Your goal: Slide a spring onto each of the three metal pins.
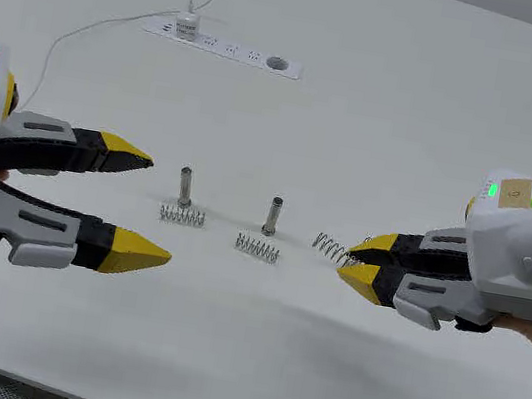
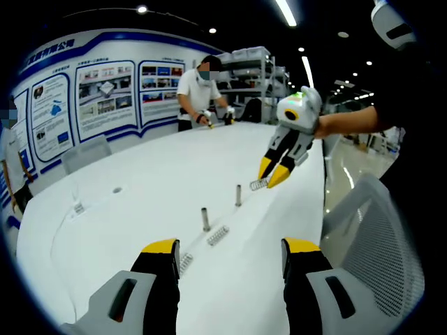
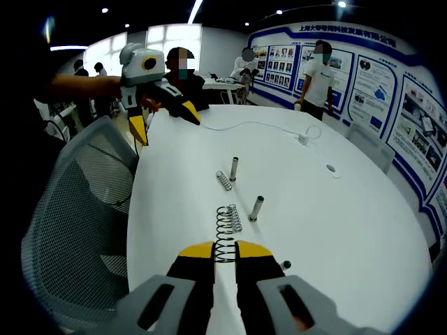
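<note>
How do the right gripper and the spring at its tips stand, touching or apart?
Touching. In the right gripper view the right gripper pinches the near end of the spring between its yellow tips, with no gap showing.

a wide white table (image 1: 412, 111) with a smooth matt top carries everything. at its far side a flat white power strip (image 1: 234, 51) lies on the surface, with a small white plug adapter (image 1: 187, 27) seated in it. a thin white cable (image 1: 80, 33) loops above the adapter and trails away across the top toward the left edge of the head view. nearer the middle, two short metal pins stand upright and apart: the left pin (image 1: 185, 187) and the right pin (image 1: 272, 216). a coil spring lies flat just in front of each: the left spring (image 1: 183, 215) and the right spring (image 1: 257, 249).
</note>
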`<state>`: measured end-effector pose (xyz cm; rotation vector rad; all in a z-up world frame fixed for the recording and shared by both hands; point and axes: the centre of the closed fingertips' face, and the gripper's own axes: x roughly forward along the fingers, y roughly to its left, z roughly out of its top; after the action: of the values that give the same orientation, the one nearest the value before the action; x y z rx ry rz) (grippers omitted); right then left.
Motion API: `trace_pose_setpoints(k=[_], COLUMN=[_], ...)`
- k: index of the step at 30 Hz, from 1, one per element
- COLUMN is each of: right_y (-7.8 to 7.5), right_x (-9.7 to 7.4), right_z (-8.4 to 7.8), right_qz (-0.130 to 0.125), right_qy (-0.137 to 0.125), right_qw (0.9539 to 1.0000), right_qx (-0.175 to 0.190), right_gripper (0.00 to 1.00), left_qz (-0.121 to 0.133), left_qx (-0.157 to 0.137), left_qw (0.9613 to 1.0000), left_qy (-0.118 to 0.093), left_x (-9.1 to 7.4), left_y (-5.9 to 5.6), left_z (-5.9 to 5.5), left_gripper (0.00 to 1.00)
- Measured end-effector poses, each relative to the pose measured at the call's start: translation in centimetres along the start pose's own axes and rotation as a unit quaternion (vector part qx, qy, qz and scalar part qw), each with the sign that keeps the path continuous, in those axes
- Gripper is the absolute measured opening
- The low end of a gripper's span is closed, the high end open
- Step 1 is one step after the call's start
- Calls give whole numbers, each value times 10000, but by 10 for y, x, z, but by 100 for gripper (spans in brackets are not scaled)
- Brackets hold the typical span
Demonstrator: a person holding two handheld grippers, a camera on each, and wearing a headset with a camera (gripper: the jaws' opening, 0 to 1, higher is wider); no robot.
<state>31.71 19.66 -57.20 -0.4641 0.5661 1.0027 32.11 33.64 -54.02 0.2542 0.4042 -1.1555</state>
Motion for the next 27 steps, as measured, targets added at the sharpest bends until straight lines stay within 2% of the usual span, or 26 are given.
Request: trace_pose_setpoints(k=[3,6,7,10,15,22,27], right_y=[7,14,16,21,30,39,44], right_x=[1,4,5,9,13,15,18], right_z=[6,11,11,11,17,24,27], right_qz=[69,155,167,222,362,508,600], right_qy=[-36,-70,8,76,39,76,93], right_qw=[10000,9998,9993,9985,9980,9959,9947], right_qx=[-51,-139,-327,-499,-512,-741,-829], right_gripper=[11,11,11,11,11,11,11], left_qz=[-41,-93,-102,-172,-295,-543,-602], left_qx=[69,71,57,104,163,279,237], left_qw=[9999,9999,9999,9998,9994,9981,9979], left_qy=[64,25,4,-5,0,21,-82], left_x=[7,13,17,25,39,56,61], left_y=[-3,-6,-8,-13,-21,-34,-39], left_z=[-1,1,2,3,3,3,6], left_gripper=[61,61,61,61,58,54,51])
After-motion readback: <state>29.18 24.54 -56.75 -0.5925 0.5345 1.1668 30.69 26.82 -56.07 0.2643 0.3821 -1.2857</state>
